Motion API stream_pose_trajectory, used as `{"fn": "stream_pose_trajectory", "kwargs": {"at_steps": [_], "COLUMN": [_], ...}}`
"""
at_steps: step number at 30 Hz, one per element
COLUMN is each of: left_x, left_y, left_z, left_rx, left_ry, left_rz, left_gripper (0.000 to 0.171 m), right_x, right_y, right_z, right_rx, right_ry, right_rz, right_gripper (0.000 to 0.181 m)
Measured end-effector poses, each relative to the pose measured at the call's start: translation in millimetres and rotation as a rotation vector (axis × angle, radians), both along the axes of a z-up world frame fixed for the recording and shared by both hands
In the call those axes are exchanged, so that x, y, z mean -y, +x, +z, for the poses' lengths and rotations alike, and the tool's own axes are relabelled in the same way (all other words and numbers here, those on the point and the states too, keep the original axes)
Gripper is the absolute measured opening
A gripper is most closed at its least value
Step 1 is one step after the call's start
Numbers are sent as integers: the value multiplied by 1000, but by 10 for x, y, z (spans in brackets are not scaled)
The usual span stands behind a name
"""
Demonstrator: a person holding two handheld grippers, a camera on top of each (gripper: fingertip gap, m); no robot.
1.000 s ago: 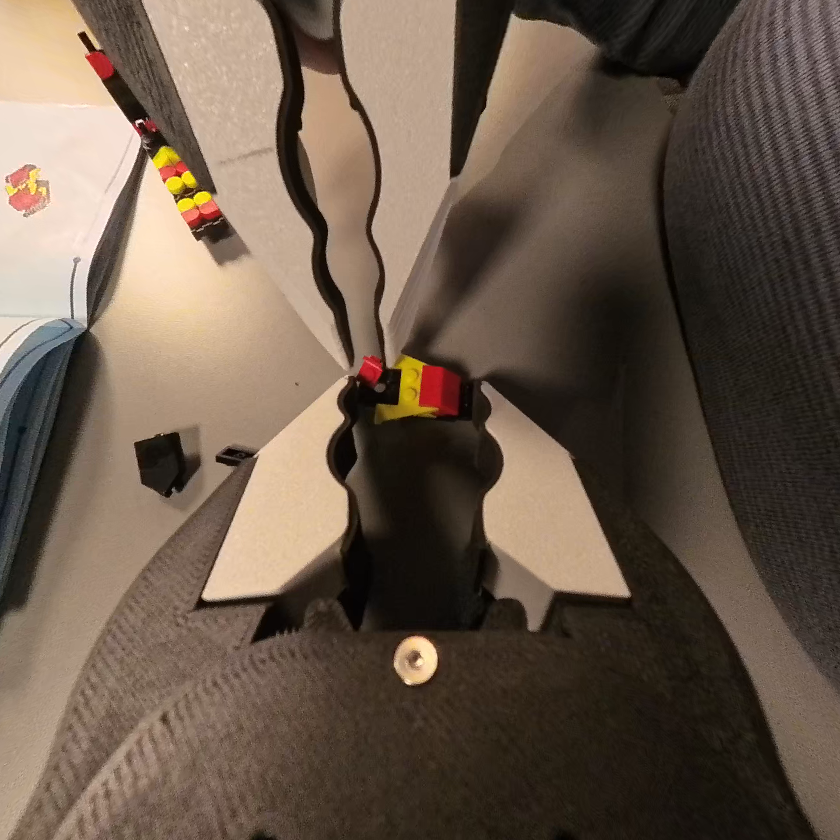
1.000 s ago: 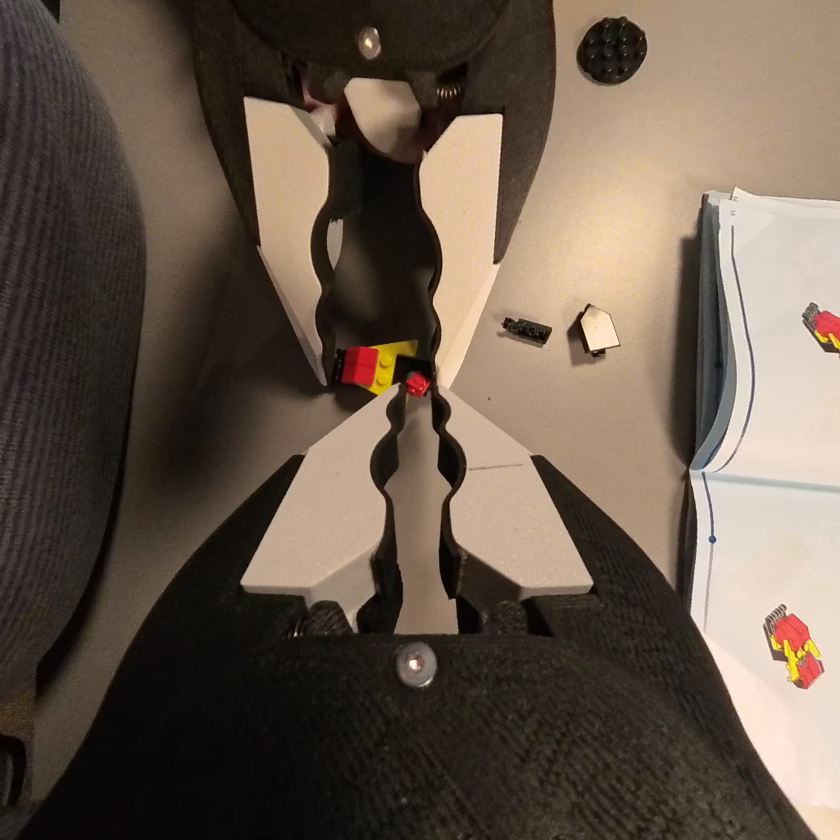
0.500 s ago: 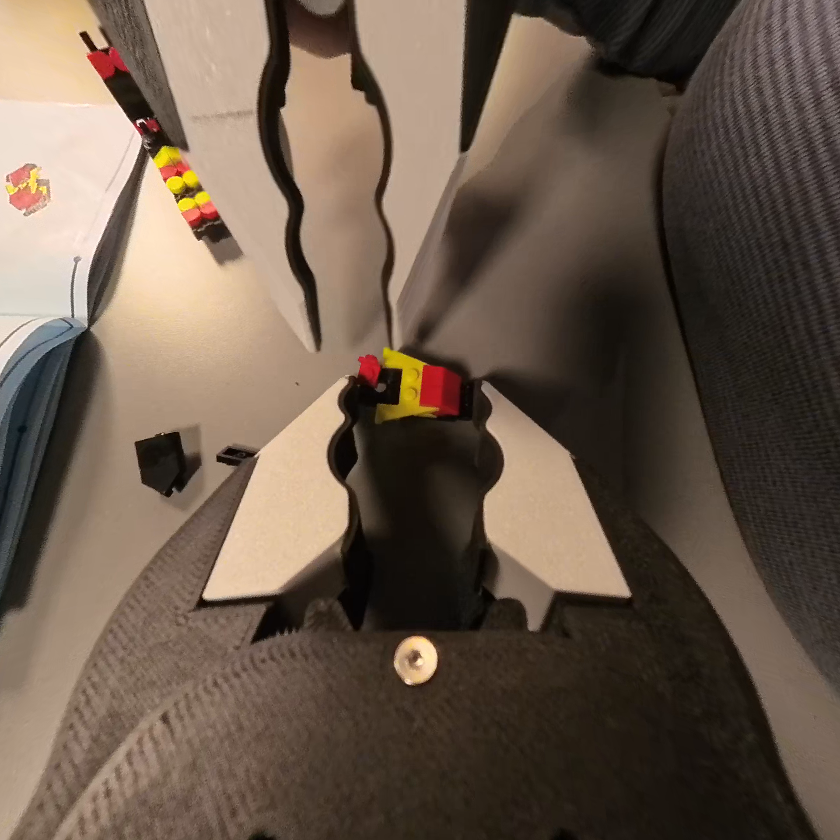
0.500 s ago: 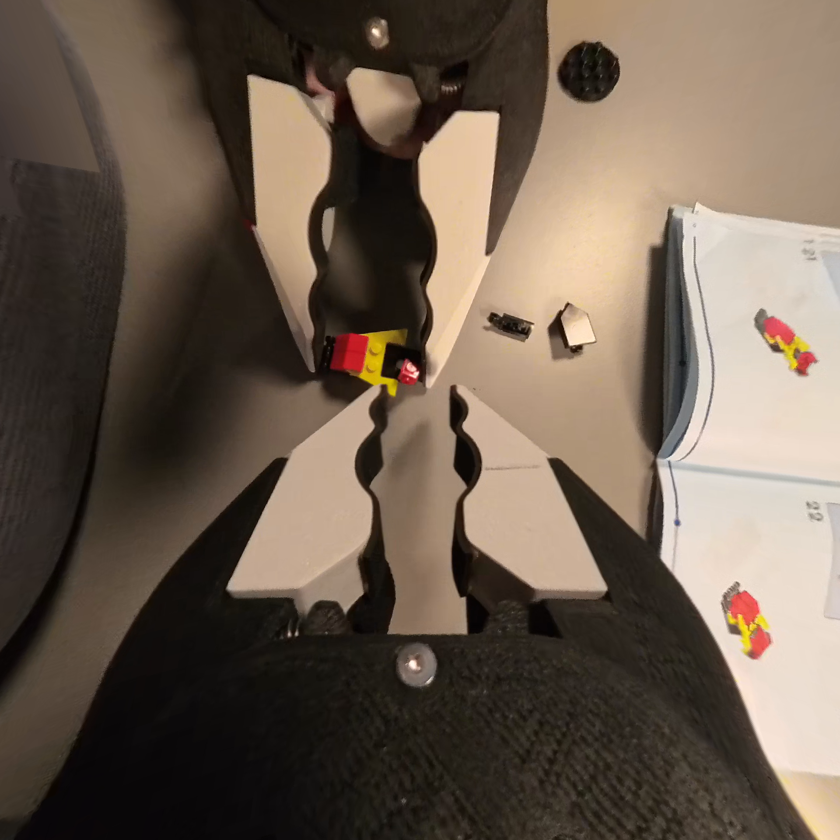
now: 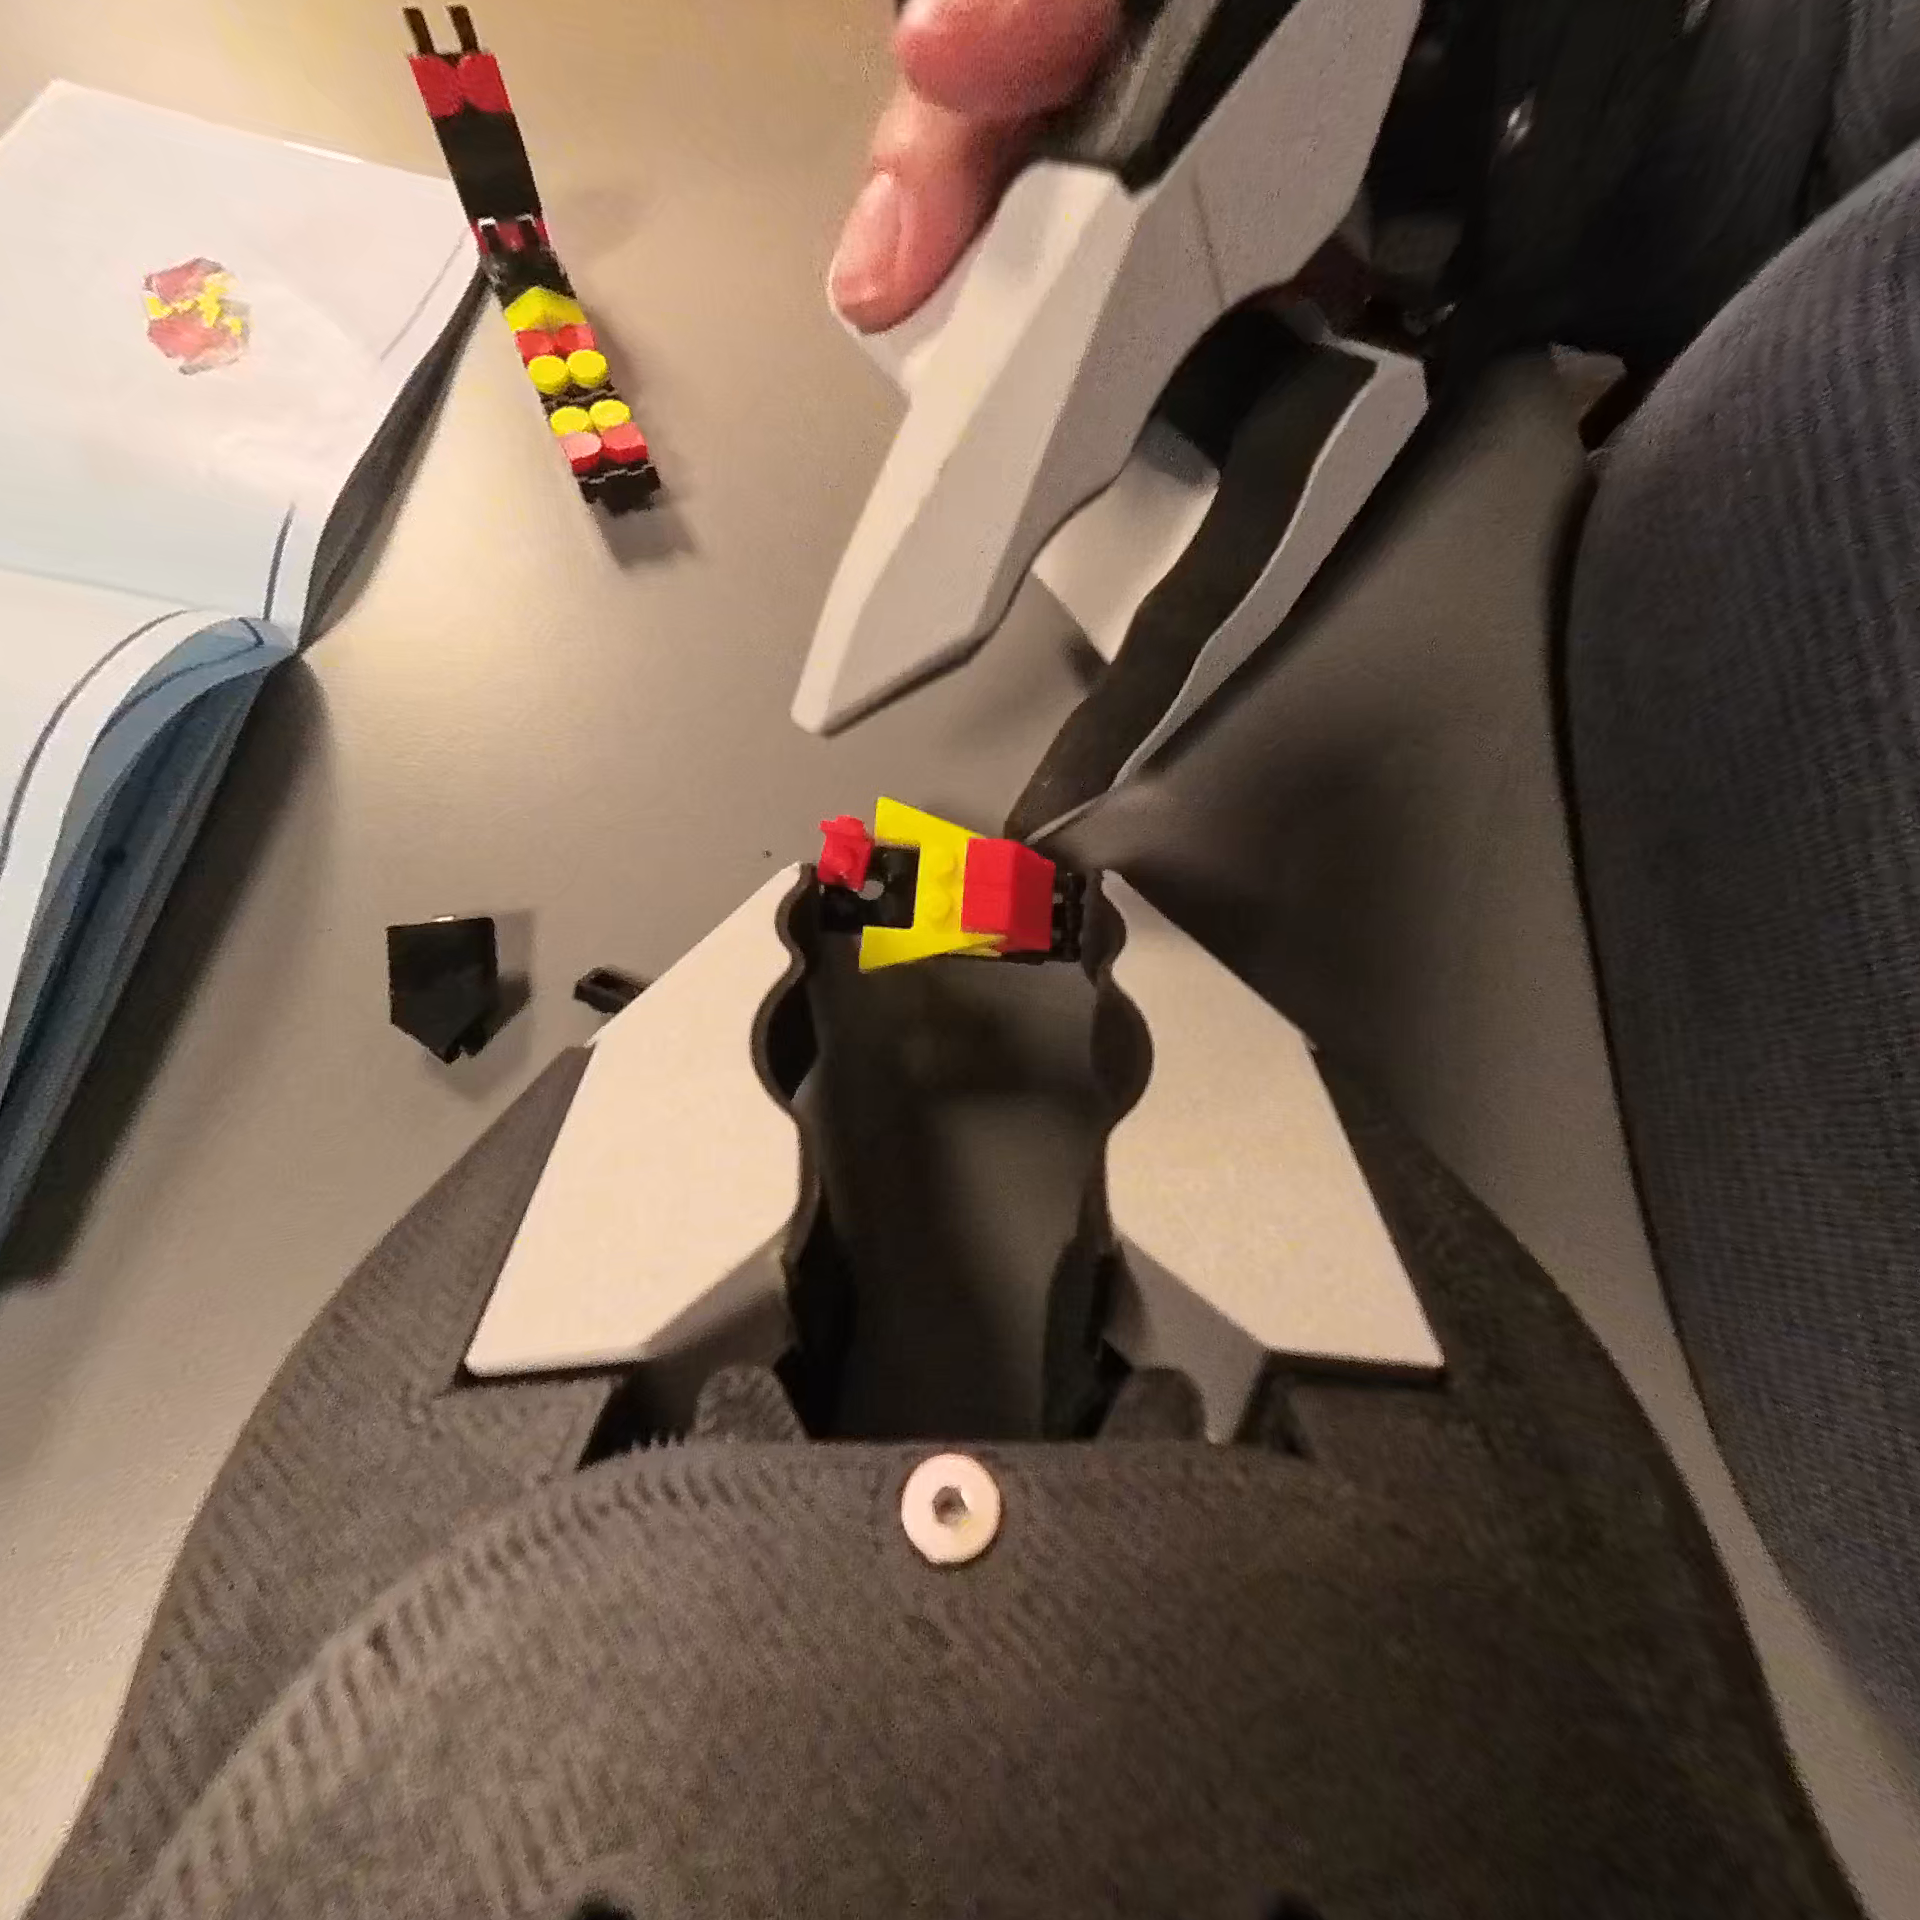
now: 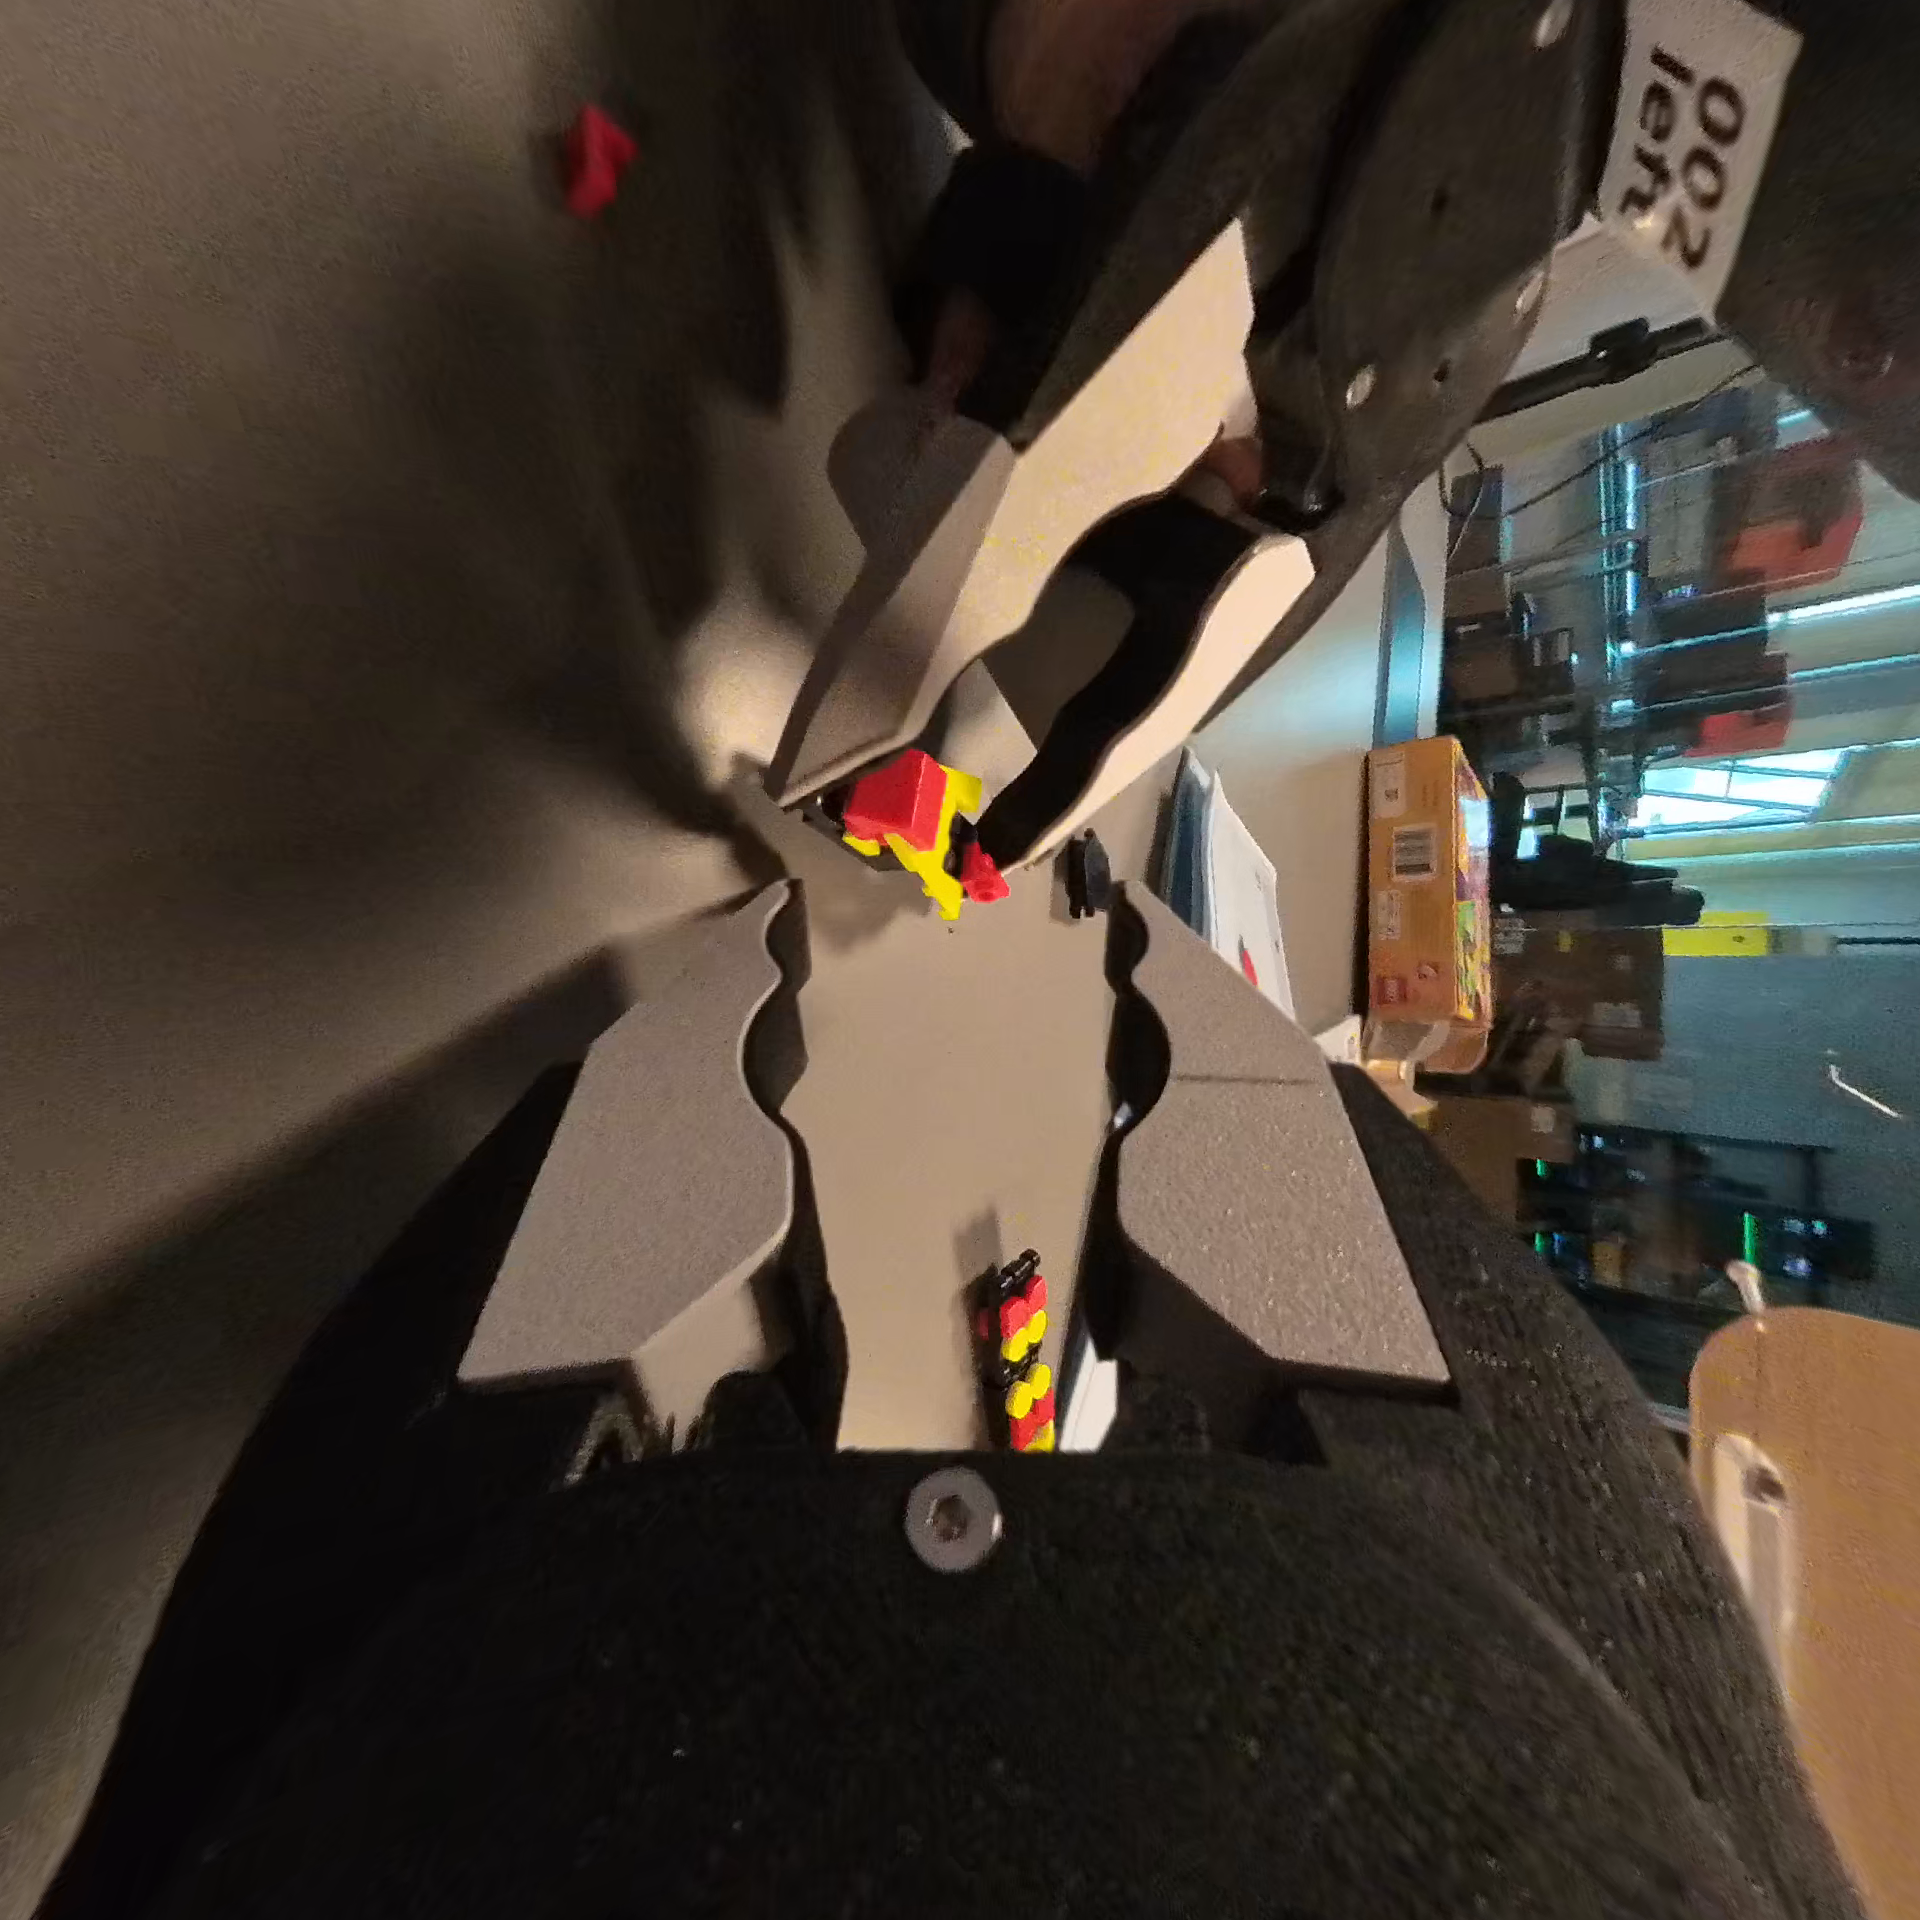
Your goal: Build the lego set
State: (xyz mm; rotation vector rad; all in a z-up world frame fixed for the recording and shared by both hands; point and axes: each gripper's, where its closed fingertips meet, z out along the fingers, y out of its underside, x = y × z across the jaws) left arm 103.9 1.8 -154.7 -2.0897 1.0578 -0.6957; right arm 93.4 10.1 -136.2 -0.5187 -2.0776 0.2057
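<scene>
My left gripper is shut on a small lego assembly of red, yellow and black bricks, gripped by its two ends just above the table. A small red piece sits on the assembly's left end. In the right wrist view the same assembly shows between the left gripper's fingertips, with the small red piece at its end. My right gripper is open and empty, a short way back from the assembly and turned on its side. It also shows in the left wrist view.
A long black strip build with red and yellow studs lies on the grey table beside an open instruction booklet. A black slope brick and a small black piece lie at left. A loose red piece and a lego box show. Both grippers' tips are close together, under 4 cm apart. The small black piece sits 4 cm or so from the ends of my left fingers.
My right gripper opened, let go of the small red piece on the assembly's end, then drew back and rolled sideways. My left gripper kept its hold and stayed still.
</scene>
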Motion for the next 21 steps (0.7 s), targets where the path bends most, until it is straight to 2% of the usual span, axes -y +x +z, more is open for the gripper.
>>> {"fn": "stream_pose_trajectory", "kwargs": {"at_steps": [5, 8, 13, 21], "left_x": [19, 63, 161, 238], "left_y": [9, 31, 93, 111], "left_z": [54, 123, 237, 290], "left_rx": [54, 123, 251, 328], "left_ry": [-23, -57, -144, -229], "left_rz": [-15, -41, -99, -150], "left_gripper": [50, 50, 51, 50], "right_x": [-81, -113, 38, 127], "right_y": [-33, -52, -63, -29], "right_z": [-56, -45, -16, 65], "right_rx": [39, 25, -5, -44], "right_ry": [136, 175, 38, -61], "right_rz": [0, 0, 67, 135], "right_gripper": [41, 43, 46, 26]}}
